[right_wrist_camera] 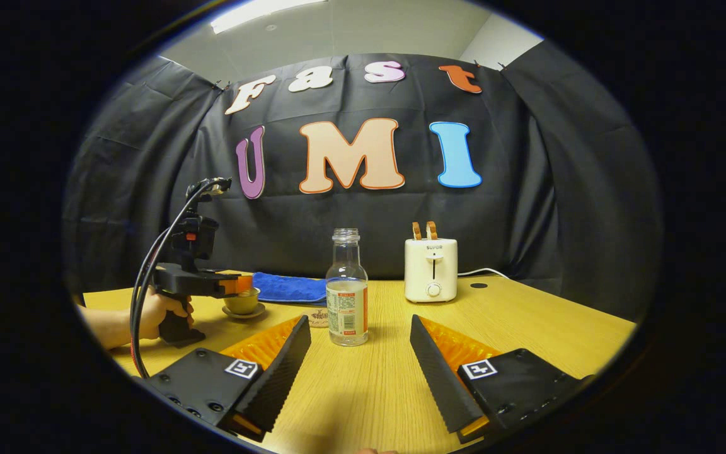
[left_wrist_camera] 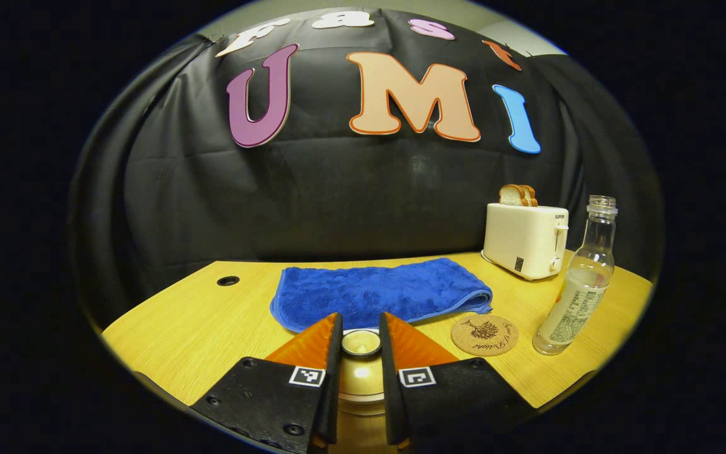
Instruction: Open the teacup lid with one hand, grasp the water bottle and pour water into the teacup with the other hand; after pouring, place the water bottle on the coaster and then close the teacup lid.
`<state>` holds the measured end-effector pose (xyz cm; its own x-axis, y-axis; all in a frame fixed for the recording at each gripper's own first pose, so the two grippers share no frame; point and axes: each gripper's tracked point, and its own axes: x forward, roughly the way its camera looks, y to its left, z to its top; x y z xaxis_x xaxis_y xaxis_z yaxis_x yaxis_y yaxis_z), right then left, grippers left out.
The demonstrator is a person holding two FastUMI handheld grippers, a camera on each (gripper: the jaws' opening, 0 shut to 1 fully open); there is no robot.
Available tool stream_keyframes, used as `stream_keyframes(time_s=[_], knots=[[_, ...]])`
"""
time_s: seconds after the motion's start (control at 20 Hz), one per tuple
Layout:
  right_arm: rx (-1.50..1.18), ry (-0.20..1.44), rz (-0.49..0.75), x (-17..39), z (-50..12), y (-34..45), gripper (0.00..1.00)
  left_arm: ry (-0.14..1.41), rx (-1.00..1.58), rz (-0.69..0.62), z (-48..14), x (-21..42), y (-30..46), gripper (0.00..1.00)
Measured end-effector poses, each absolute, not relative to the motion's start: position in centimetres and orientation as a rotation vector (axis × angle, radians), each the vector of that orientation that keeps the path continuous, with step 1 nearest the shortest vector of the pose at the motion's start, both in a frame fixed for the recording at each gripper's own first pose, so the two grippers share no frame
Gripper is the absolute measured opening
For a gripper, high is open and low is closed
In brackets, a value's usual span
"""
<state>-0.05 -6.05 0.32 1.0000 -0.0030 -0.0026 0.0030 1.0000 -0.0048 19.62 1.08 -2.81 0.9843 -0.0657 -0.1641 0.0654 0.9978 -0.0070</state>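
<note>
Left tongs sit low over the bench, fingers narrowed on either side of the gold teacup lid; actual contact with the knob can't be confirmed. Gold teacup body shows between the fingers below the lid. Folded blue towel lies just behind. Cork coaster to the right is bare; water bottle stands upright just right of it, uncapped. White toaster with bread slices sits at the back right.
</note>
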Motion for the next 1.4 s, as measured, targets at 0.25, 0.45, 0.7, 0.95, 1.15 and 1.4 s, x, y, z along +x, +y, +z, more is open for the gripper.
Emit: stream_keyframes(time_s=[0.25,0.45,0.7,0.95,1.15,1.4], knots=[[-0.005,0.003,-0.003,-0.1,0.3,-6.0,0.97,0.120,-0.033,-0.076,-2.0,19.1,1.0,0.23],[-0.005,0.002,-0.005,-0.1,0.2,-6.1,0.97,0.054,-0.051,-0.084,0.0,18.5,1.2,0.21],[-0.005,0.002,-0.020,0.6,0.3,-6.6,0.97,0.007,-0.061,-0.124,1.8,16.1,0.7,0.20],[-0.004,0.004,-0.017,2.8,0.1,-6.1,0.97,0.011,-0.007,-0.121,1.0,11.6,2.6,0.20],[-0.003,0.009,0.012,5.6,-0.1,-4.5,1.00,0.033,-0.011,-0.101,-0.4,9.0,4.2,0.20],[-0.002,0.009,-0.002,9.4,-0.2,-3.5,1.00,0.030,0.019,-0.063,-0.5,8.2,6.2,0.20]])
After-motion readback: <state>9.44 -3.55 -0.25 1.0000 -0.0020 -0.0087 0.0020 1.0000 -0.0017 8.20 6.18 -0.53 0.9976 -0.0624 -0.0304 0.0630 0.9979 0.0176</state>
